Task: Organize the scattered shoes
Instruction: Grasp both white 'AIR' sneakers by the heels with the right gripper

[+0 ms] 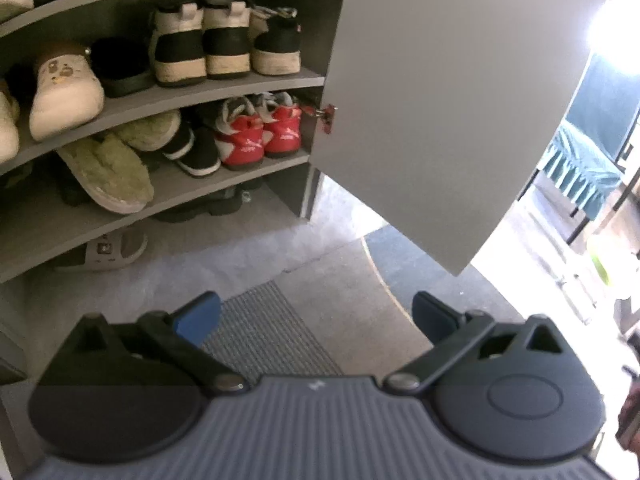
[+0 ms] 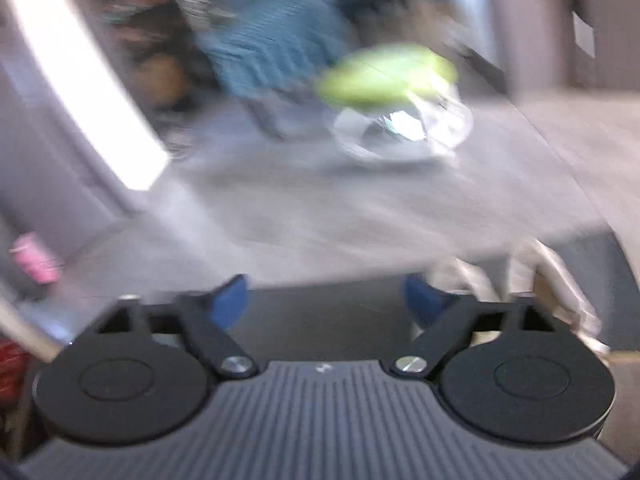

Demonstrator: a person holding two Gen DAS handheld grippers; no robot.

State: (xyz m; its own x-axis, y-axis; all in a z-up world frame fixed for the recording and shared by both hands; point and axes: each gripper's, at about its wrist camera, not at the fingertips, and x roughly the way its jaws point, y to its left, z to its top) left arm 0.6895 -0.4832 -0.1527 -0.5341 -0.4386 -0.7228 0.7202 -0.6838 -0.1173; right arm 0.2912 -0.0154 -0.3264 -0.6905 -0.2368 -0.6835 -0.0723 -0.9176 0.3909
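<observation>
In the left wrist view a grey shoe cabinet (image 1: 240, 80) stands with its shelves full. Black-and-white high-tops (image 1: 200, 44), a white clog (image 1: 64, 96), green fuzzy slippers (image 1: 112, 168) and red-and-white sneakers (image 1: 260, 136) sit on them. A grey slide (image 1: 108, 250) lies under the lowest shelf. My left gripper (image 1: 316, 316) hangs open over the floor in front of the cabinet, holding nothing. The right wrist view is blurred. My right gripper (image 2: 326, 300) has its jaws apart with nothing between them. A pale shoe-like shape (image 2: 536, 276) lies just beyond its right finger.
The cabinet door (image 1: 440, 100) stands open on the right, over the floor. A ribbed grey mat (image 1: 264, 328) lies under my left gripper. A clear container with a green lid (image 2: 392, 100) sits on the floor ahead, teal cloth (image 2: 272, 40) behind it, a pink object (image 2: 34, 260) at the left.
</observation>
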